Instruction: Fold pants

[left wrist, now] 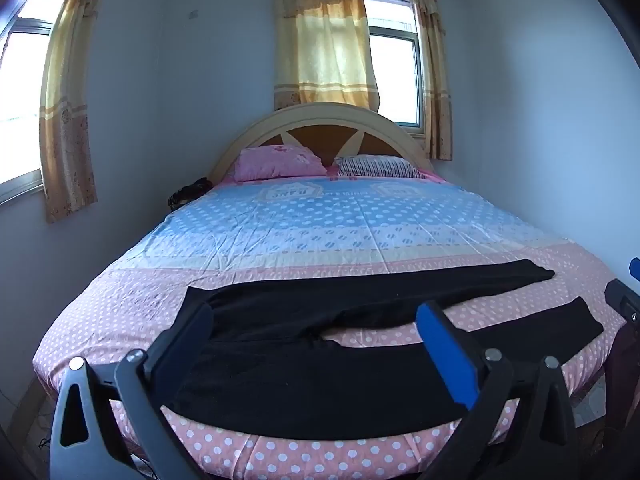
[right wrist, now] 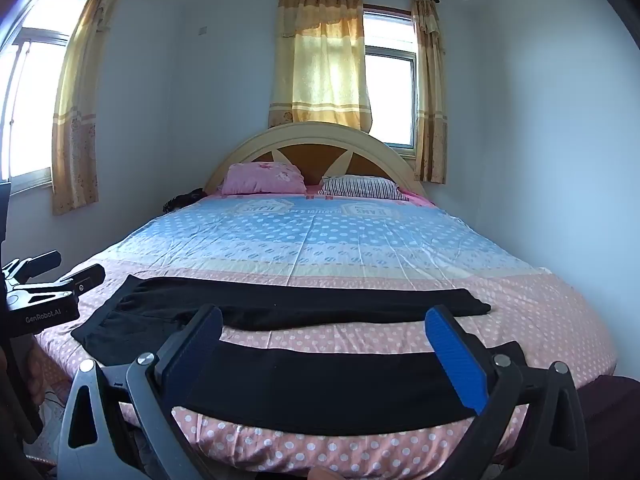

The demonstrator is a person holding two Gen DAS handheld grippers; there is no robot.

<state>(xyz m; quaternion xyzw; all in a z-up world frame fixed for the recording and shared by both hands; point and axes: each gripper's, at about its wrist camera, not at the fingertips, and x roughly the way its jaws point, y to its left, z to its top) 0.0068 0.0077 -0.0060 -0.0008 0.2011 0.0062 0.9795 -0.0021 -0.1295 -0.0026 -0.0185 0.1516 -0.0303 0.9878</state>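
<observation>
Black pants (left wrist: 304, 344) are seen in the left wrist view laid flat across the foot of the bed (left wrist: 320, 220), waist to the left, 2 legs splayed rightward. Left gripper (left wrist: 320, 344) is held above the seat area, jaws apart, nothing gripped. In the right wrist view, the right gripper (right wrist: 328, 344) is held over the near leg, jaws apart and empty. Judgement: the near leg is best pinched at waist and cuff together, lifted evenly, and laid edge-to-edge on the far leg.
</observation>
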